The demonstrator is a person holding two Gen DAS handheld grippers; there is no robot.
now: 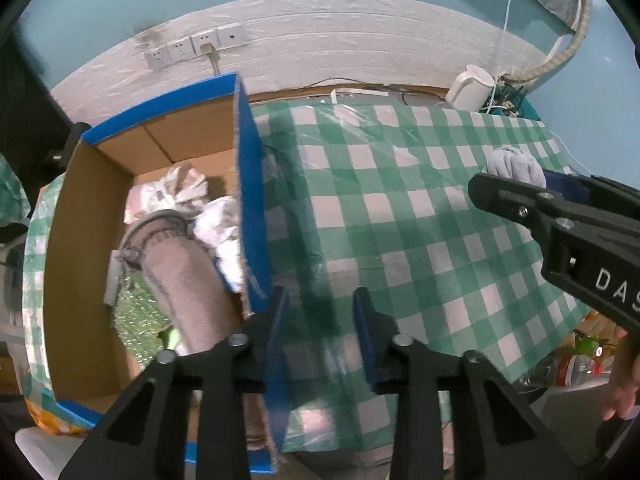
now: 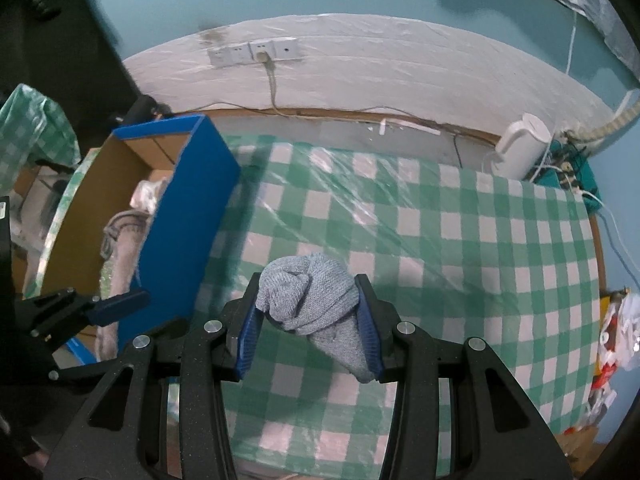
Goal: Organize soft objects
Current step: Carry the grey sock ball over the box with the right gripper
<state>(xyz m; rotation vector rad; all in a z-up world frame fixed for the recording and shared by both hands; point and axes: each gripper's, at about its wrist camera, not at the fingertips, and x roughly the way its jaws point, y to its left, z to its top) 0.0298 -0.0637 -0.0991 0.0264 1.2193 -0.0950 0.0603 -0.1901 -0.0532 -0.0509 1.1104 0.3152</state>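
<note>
Right gripper (image 2: 308,320): fingers clamped on grey knit sock (image 2: 316,300), lifted over the checked surface (image 2: 480,260).
Left gripper (image 1: 320,332): fingers apart, empty.
Blue box (image 2: 188,216): to the sock's left, nearer the left gripper.

Both grippers are matte black plastic with a fine speckled finish. The left gripper (image 1: 322,336) has two flat blue ribbed pads (image 1: 366,332) on its jaws, black arms with triangular cut-outs, and round silver screws (image 1: 402,340) at the joints. The right gripper (image 2: 310,320) is built the same way. Seen from the left wrist, its side carries white letters "DAS". Bare skin of a hand (image 1: 622,384) shows beneath it.
</note>
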